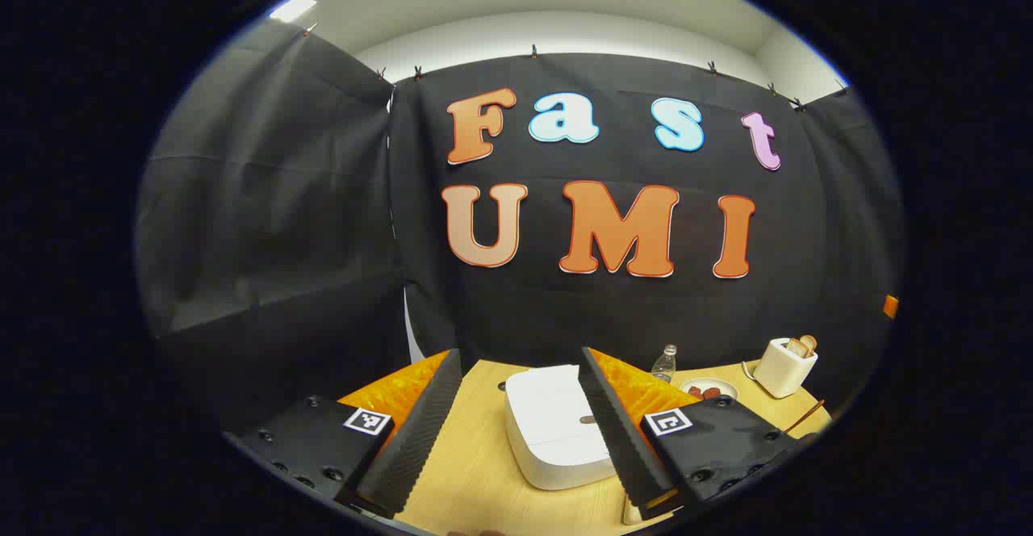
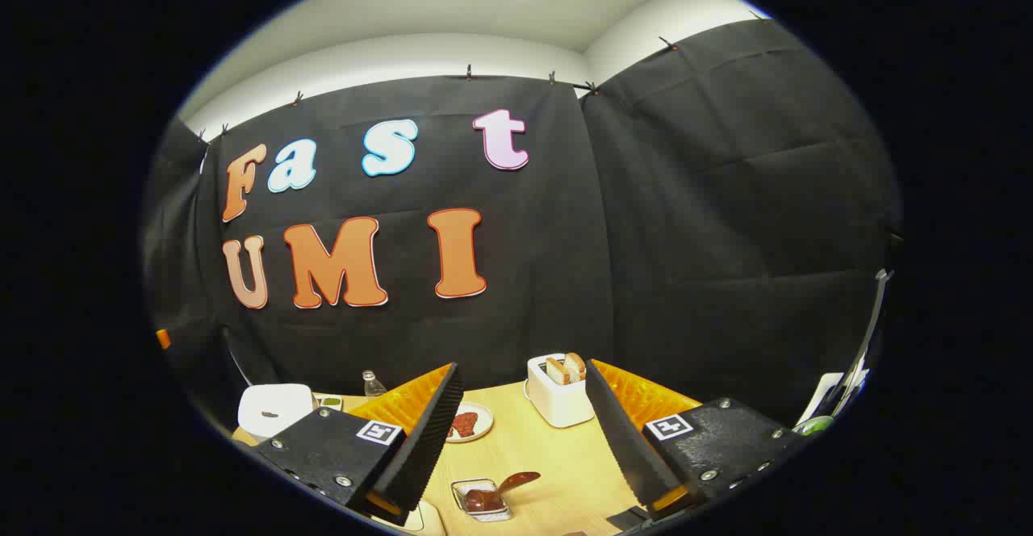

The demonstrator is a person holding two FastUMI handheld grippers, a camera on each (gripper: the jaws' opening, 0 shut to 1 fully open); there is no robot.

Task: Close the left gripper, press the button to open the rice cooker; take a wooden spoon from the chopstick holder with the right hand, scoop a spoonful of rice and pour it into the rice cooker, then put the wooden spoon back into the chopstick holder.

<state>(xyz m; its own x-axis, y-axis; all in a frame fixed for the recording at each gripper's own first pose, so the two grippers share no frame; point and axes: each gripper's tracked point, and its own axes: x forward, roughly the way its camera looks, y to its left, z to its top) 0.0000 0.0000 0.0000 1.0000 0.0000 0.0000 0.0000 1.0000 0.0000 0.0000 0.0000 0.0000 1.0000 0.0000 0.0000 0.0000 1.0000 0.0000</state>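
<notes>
Up high, both claws hang with fingers apart: left claw (image 1: 520,431) over the closed cooker (image 1: 557,427), right claw (image 2: 524,439) facing the toaster (image 2: 559,391) on the surface (image 2: 557,463).

Left tongs (image 1: 520,431): jaws wide apart, bare table (image 1: 468,471) between them and the closed rice cooker (image 1: 553,427).
Right tongs (image 2: 524,431): jaws apart, open table ahead.
Obstacles: toaster (image 2: 559,395), plate (image 2: 468,421), small tray (image 2: 483,500) with spoon.

A light wooden table (image 2: 557,459) is seen, on which a white rice cooker (image 1: 557,431), a toaster (image 2: 558,395), a plate (image 2: 470,423), a bottle (image 1: 664,364) and a small spoon tray (image 2: 483,500) are set.
</notes>
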